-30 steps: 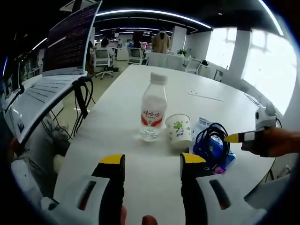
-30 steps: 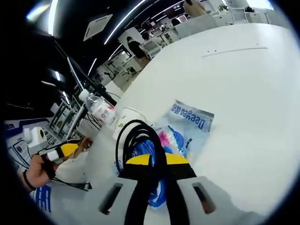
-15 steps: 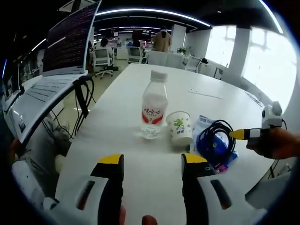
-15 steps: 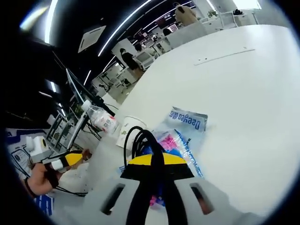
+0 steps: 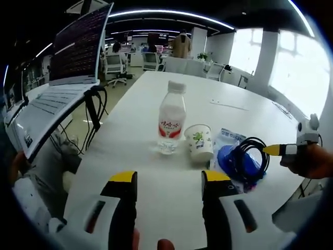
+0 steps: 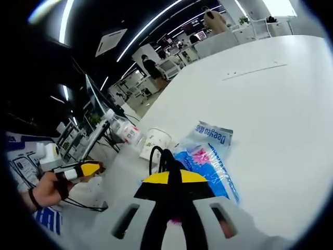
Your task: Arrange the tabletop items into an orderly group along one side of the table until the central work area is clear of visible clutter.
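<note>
On the white table (image 5: 156, 172) stand a clear water bottle (image 5: 171, 125) with a red label and a paper cup (image 5: 199, 140) beside it. Right of the cup lies a blue wipes packet (image 5: 227, 155). A coil of black cable (image 5: 251, 159) hangs over the packet's right side, held by my right gripper (image 5: 274, 150), which enters from the right. In the right gripper view that gripper (image 6: 174, 178) is shut on the black cable (image 6: 160, 156), above the packet (image 6: 210, 161), with the cup (image 6: 156, 140) and bottle (image 6: 127, 133) behind. My left gripper (image 5: 169, 179) is open near the table's front, holding nothing.
An open laptop (image 5: 62, 78) on a stand sits off the table's left side, with cables (image 5: 93, 107) hanging below it. The far half of the table is bare white. Office chairs and people are in the background. My left gripper (image 6: 83, 169), in a hand, is at the left.
The right gripper has drawn the cable coil to the right, partly off the blue packet. The left gripper, bottle and cup have stayed put.
</note>
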